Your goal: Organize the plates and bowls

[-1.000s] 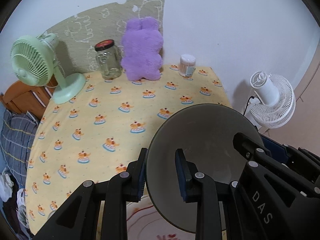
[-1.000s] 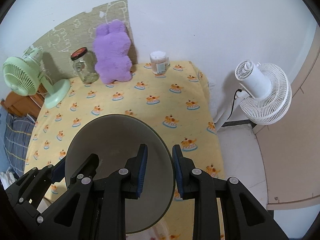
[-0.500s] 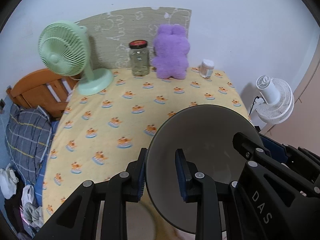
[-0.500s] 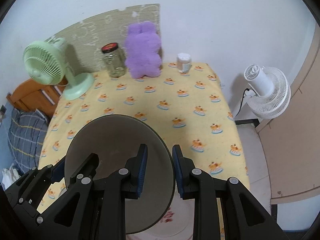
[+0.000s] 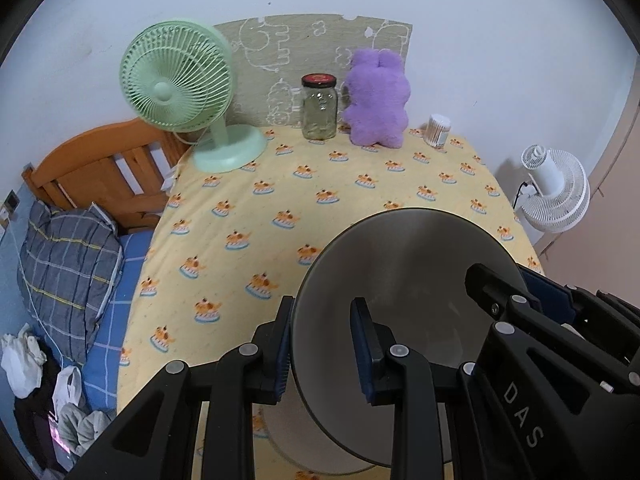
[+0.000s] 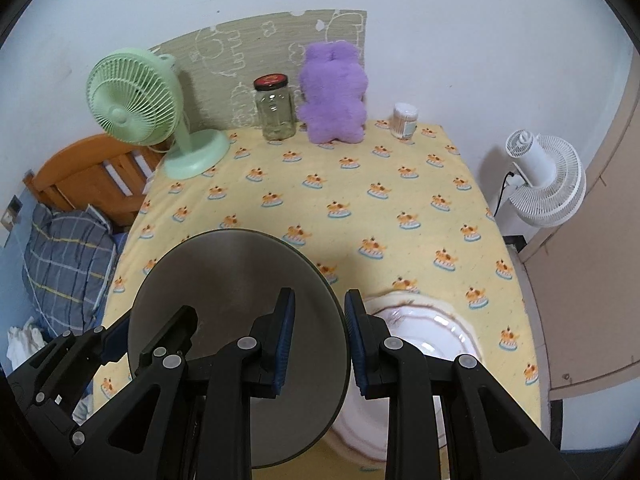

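— Left view: our left tongs [image 5: 320,344] pinch the grey plate's [image 5: 404,276] near rim, carried tilted above the tabletop [image 5: 360,192].
— Two grips steady it, we think.
— Right view: our right tongs [image 6: 319,340] pinch the opposite edge; a white plate [image 6: 436,340] lies just beneath, likely where we stack.

Left tool [image 5: 322,344] and right tool [image 6: 318,344], angled downward, clamped on 1 bowl's [image 5: 408,272] opposite rims
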### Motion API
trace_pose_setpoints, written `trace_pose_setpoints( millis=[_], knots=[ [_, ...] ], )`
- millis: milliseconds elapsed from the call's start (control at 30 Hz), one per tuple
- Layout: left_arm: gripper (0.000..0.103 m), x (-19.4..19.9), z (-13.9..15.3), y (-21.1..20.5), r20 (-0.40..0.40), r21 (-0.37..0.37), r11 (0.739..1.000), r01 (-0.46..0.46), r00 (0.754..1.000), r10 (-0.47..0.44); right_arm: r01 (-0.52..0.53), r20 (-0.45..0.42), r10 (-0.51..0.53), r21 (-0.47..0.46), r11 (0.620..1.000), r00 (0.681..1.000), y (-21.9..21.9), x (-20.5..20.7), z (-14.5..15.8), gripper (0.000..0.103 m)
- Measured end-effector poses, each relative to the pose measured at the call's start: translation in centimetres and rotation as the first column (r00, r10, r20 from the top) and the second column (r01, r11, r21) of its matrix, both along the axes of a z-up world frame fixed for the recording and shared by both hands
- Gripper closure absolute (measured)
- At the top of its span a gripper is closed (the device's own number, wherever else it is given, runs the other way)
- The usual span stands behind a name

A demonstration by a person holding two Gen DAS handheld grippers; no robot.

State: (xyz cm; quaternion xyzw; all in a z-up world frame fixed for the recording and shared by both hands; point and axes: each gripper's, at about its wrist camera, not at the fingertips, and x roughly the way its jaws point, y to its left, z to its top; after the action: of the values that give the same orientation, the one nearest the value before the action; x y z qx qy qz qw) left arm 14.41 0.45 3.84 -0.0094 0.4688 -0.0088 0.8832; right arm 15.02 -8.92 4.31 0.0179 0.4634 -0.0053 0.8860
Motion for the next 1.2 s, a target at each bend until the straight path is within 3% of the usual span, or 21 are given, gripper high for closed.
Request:
trace_pose_setpoints(
  millis=[700,1200],
  knots=[
    [0.078,-2.1,-7.2,3.8,-0.18,-0.051,0.999,-0.003,0.984,-0.006,-0.019,-0.174,0.014,-0.03,0.999,0.985,4.5,-1.7,-7.3,0.074],
    [0.078,-1.3,-9.1,3.9,-0.206,-0.071,0.997,-0.007,0.979,-0.008,-0.033,-0.206,0.017,-0.076,0.997,0.978,4.8,-0.5,-9.2,0.074]
  ],
)
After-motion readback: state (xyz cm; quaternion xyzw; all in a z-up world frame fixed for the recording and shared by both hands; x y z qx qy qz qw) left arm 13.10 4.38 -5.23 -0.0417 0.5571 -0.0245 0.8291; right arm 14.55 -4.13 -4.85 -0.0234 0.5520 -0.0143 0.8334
